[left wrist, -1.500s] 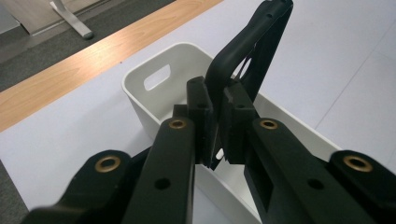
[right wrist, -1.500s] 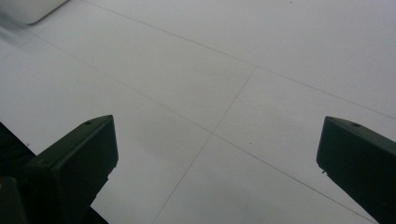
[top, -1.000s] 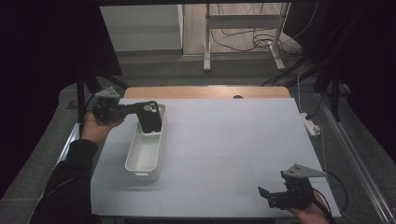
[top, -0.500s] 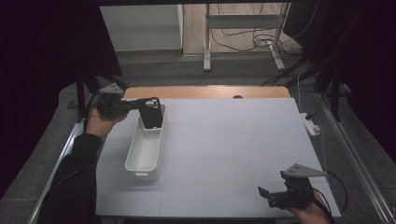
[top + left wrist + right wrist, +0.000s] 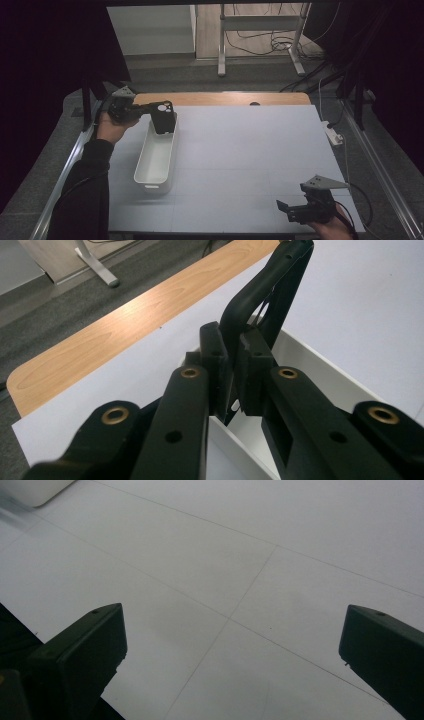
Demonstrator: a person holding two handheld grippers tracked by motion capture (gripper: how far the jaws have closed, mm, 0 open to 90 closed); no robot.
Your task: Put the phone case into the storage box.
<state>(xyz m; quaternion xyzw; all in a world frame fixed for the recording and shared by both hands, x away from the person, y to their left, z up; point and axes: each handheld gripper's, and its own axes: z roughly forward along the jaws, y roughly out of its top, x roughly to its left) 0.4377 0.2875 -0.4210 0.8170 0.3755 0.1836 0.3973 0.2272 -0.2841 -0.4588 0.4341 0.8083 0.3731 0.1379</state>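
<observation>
A: Start w/ the left gripper. What's it doing?

B: Closed tight on a black plastic part. In the left gripper view the pads press a thin edge of it from both sides. The person's left hand holds the gripper at approx. 10 o'clock on the table.

A: What does the part look like?

B: High view: flat, dark, roughly square plate w/ a pale round spot near its top edge. Left gripper view: a curved black arm or loop rising from the clamped edge toward 1 o'clock, matte finish. The high view doesn't give that shape; the close view doesn't give the pale spot.

A: Where's it sit?

B: Held over the far end of a white bin, just inside its far rim. Can't tell if it touches the bin floor.

A: The bin?

B: Long white rectangular tub, rounded corners, lying lengthwise from 12 to 6 o'clock on the left side of the pale grey mat. Apart from the held part at its far end, its inside looks bare white.

A: Right gripper?

B: The right gripper is at approx. 5 o'clock, near the mat's front edge, well apart from the bin. Its jaws stand wide apart w/ nothing between them; the right gripper view shows bare mat w/ thin seam lines, plus a white corner of the bin at 11 o'clock.

A: Beyond the mat?

B: A strip of wooden tabletop at 12 o'clock.
</observation>
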